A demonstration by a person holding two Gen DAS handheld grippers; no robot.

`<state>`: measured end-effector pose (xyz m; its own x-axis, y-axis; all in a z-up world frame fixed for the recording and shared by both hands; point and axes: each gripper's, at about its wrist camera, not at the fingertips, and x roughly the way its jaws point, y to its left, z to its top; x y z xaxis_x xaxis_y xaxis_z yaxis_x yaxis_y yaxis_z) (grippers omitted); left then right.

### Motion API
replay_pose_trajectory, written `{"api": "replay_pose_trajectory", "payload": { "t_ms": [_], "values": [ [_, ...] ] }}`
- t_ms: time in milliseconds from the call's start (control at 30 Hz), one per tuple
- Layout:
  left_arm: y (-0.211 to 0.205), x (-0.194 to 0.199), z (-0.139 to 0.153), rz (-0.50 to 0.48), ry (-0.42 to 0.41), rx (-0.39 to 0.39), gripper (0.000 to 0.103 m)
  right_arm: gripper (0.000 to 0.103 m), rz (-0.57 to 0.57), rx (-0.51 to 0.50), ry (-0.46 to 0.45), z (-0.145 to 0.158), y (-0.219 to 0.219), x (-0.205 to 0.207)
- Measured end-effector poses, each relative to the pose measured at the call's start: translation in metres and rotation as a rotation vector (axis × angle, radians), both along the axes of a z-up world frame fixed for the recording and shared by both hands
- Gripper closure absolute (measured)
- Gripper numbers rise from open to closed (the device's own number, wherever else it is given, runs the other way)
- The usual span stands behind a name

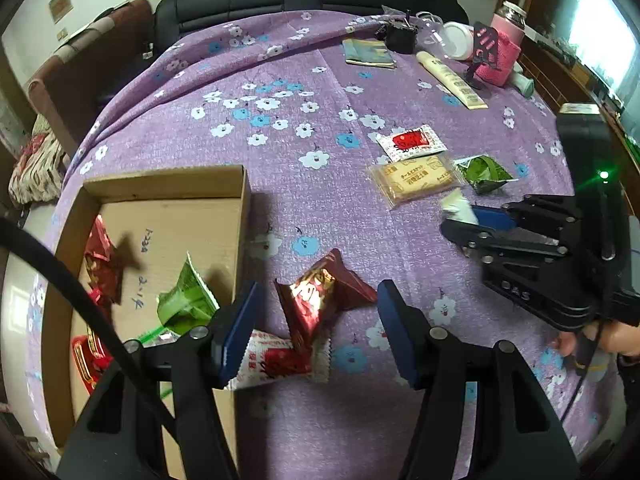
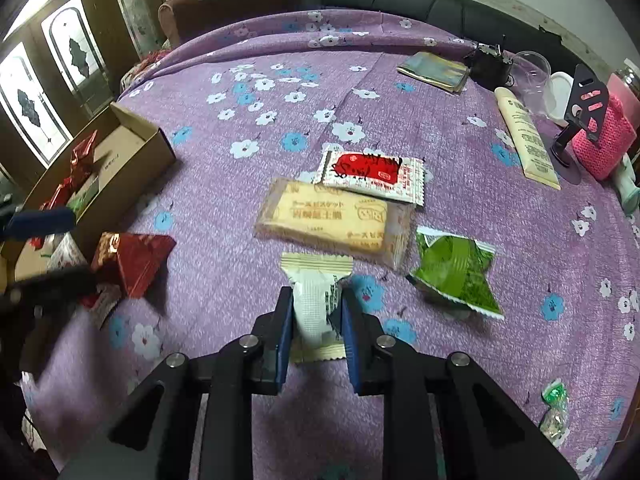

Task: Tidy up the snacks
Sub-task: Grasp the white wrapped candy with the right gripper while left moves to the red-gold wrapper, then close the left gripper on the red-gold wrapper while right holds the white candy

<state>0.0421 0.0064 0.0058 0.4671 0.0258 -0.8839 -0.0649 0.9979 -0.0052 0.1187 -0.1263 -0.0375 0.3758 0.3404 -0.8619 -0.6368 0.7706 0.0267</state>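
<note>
right hand-held gripper (image 2: 314, 316): clamped on the white snack packet (image 2: 316, 300), which lies on the purple floral worktop (image 2: 280, 120) with its crimped end sticking out ahead of the fingertips.
left hand-held gripper (image 1: 316, 320): jaws apart, gripping nothing; the dark red foil snack (image 1: 320, 292) sits between the fingers without being pressed, and a red-and-white packet (image 1: 276, 360) lies just under the left finger.
done: the cardboard box (image 1: 236, 208), just to the left of the left hand-held gripper, already holds a green packet (image 1: 184, 300) and a few red foil ones (image 1: 100, 268).
left: ahead of the right hand-held gripper lie a biscuit pack (image 2: 332, 220), a red-labelled white sachet (image 2: 372, 176) and a green packet (image 2: 456, 268); two small sweets (image 2: 554, 412) to its right.
judgement: roughly halfway; six or so loose snacks remain outside the box.
</note>
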Motion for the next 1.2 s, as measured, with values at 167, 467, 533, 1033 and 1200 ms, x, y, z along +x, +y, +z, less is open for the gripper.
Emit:
{"api": "replay_pose_trajectory", "payload": {
  "t_ms": [167, 467, 533, 1033, 1200],
  "values": [
    [-0.001, 0.011, -0.006, -0.025, 0.038, -0.004, 0.041, 0.083, -0.026, -0.003, 0.021, 0.002, -0.017, -0.008],
    [-0.01, 0.034, -0.028, -0.028, 0.134, -0.011, 0.041, 0.083, -0.061, 0.009, 0.04, 0.005, -0.042, -0.02],
    [-0.011, 0.035, -0.03, -0.033, 0.141, -0.043, 0.041, 0.083, -0.072, 0.015, 0.039, 0.006, -0.045, -0.02],
    [-0.026, 0.01, -0.028, -0.128, 0.11, -0.094, 0.041, 0.083, -0.085, 0.022, 0.044, 0.003, -0.052, -0.021],
    [-0.023, 0.018, -0.036, -0.127, 0.1, -0.076, 0.041, 0.083, -0.086, 0.023, 0.044, 0.003, -0.052, -0.021]
  ]
}}
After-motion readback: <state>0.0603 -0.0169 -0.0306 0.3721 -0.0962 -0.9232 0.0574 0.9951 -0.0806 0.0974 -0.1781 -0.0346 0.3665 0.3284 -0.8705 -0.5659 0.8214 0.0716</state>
